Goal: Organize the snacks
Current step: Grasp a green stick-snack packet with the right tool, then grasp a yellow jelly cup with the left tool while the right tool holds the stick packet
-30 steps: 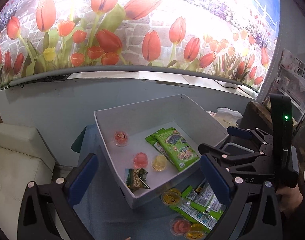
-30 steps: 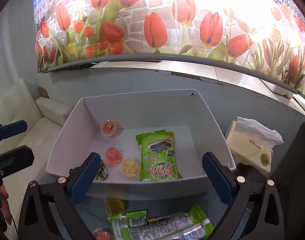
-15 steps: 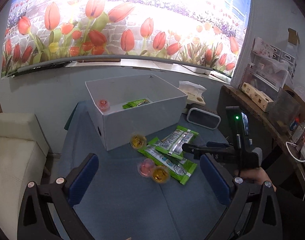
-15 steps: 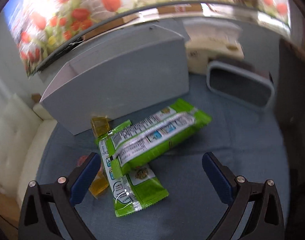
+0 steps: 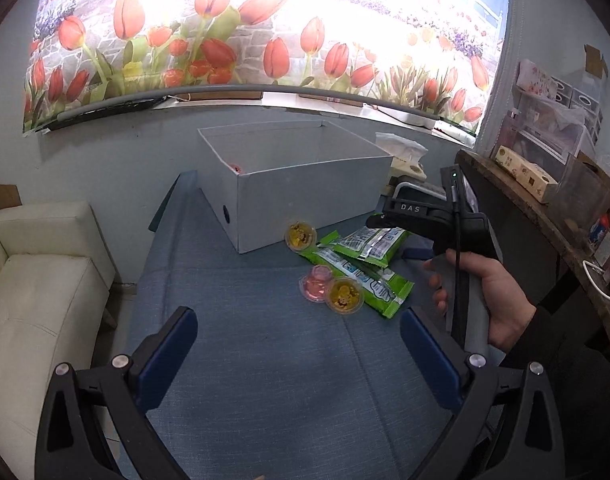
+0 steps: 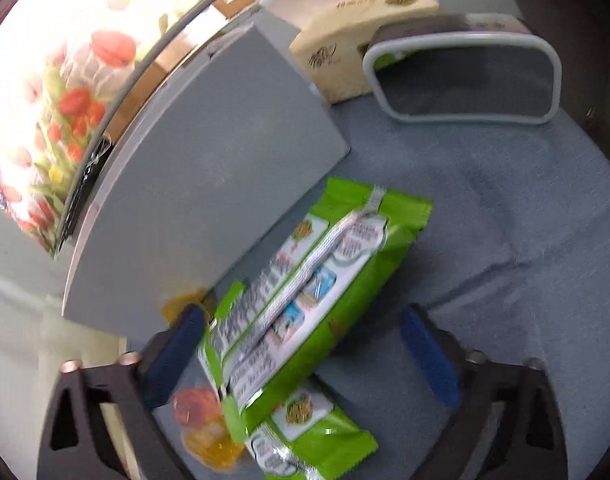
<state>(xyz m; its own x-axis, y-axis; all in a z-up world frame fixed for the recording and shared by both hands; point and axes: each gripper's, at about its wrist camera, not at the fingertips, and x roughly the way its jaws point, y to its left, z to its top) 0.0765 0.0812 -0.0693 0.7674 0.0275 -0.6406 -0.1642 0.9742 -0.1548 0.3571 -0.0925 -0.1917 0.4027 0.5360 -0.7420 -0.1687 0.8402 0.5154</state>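
A big box [image 5: 305, 196] sits on the table [image 5: 265, 360], near the back. In front of it lie two snack packs [image 5: 369, 242], one on top of the other. Three jelly cups [image 5: 343, 295] sit left of the packs. A tissue box [image 6: 345, 60] stands behind the big box

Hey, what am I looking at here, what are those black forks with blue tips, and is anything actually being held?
Those forks are hand-held grippers, one in each of a person's hands, each with a fisheye camera looking along its blue jaws. One picture is from the left gripper, open over bare blue cloth; it also shows the person's hand holding the other tool. The other picture is from the right gripper, which has just been closing around the top green snack packet without pressing it yet, so nothing is held. On the table lie green packets, small jelly cups and a grey box.
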